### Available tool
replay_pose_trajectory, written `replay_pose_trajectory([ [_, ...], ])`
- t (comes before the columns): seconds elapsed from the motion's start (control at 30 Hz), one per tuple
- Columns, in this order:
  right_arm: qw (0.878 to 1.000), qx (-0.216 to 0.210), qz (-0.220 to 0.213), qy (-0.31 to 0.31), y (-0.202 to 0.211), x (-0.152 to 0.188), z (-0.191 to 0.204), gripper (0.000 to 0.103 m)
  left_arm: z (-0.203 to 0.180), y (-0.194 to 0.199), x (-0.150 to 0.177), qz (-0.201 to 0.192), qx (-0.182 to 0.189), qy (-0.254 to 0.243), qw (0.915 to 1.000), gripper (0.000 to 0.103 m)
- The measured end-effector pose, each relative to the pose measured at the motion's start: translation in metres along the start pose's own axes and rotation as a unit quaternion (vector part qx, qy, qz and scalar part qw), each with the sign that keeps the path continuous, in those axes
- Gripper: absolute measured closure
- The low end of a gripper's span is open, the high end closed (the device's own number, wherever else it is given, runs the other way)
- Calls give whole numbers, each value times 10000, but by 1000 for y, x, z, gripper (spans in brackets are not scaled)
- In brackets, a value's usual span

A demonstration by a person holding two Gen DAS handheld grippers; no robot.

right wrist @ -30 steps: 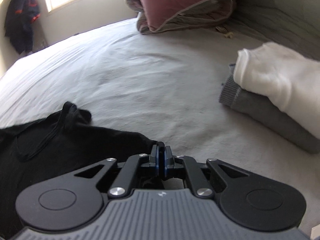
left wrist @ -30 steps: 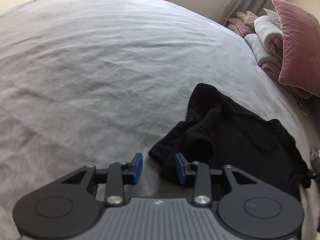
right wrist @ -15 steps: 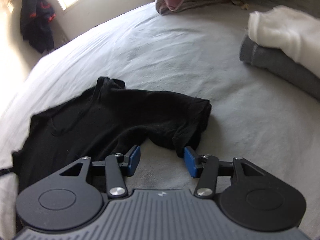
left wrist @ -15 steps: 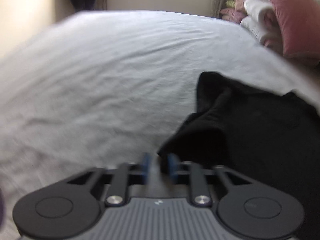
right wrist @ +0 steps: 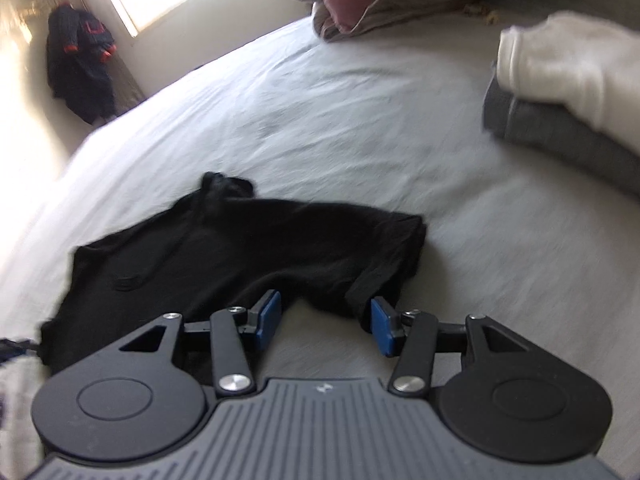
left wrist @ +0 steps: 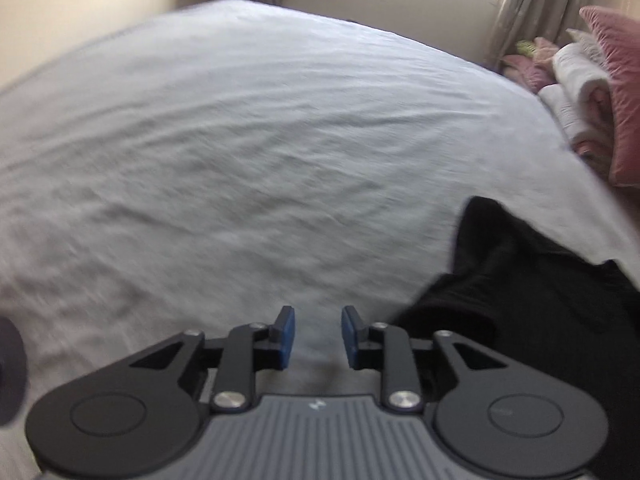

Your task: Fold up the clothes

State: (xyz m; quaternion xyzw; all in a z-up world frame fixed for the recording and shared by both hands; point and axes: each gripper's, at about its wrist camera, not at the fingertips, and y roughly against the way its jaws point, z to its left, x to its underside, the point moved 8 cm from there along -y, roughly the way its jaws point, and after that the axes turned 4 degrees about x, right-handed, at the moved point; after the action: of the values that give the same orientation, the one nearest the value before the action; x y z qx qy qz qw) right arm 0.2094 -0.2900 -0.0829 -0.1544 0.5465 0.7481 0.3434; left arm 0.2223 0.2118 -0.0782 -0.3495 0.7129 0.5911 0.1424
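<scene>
A black T-shirt (right wrist: 240, 240) lies crumpled and partly spread on the pale bed sheet (right wrist: 340, 120). My right gripper (right wrist: 325, 308) stands open just short of its near edge. One sleeve hem lies close to the right blue pad (right wrist: 382, 330), and only sheet shows between the pads. In the left wrist view the same T-shirt (left wrist: 540, 300) fills the lower right. My left gripper (left wrist: 316, 320) hovers to the left of it over bare sheet (left wrist: 260, 140). Its jaws are opening with nothing between them.
A folded white garment (right wrist: 568, 64) rests on a folded grey one (right wrist: 560, 136) at the right of the bed. Pink pillows (left wrist: 620, 80) and rolled bedding pile up at the head. A dark jacket (right wrist: 80, 68) hangs by the window wall.
My right jaws, shut a second ago, have opened and the T-shirt lies spread out ahead of them. My left jaws narrowed by the shirt's edge, then reopened, and that gripper shifted left off it.
</scene>
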Motion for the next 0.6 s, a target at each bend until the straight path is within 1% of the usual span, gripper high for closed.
replay_pose_trajectory([
  [0.07,9991,-292,174,-263,0,5,4,51,-14,4,8,145,437,187,9988,76],
  [0.13,9967,-548,332,-498,-1,9,9,51,-30,2,17,351,835,269,9955,75],
  [0.23,9941,-724,457,-661,-6,11,16,51,-60,-6,32,632,1359,385,9880,74],
  [0.27,9943,-704,433,-675,-9,11,18,52,-68,-11,35,679,1418,389,9868,74],
  [0.33,9944,-690,363,-711,-15,10,22,55,-76,-22,37,571,1340,389,9886,74],
  [0.37,9945,-672,319,-741,-18,9,23,64,-79,-27,37,490,1288,392,9897,75],
  [0.4,9949,-604,267,-756,-20,8,22,72,-81,-31,37,388,1217,410,9910,79],
  [0.43,9954,-516,212,-773,-21,7,21,95,-80,-33,35,263,1124,445,9923,101],
  [0.47,9960,-384,125,-795,-22,5,17,100,-80,-33,34,130,1023,430,9937,101],
  [0.53,9965,-126,-168,-814,-18,-1,11,100,-82,-30,31,-157,803,293,9962,101],
  [0.6,9965,189,-445,-688,-12,-6,5,100,-84,-29,28,-377,579,74,9976,101],
])
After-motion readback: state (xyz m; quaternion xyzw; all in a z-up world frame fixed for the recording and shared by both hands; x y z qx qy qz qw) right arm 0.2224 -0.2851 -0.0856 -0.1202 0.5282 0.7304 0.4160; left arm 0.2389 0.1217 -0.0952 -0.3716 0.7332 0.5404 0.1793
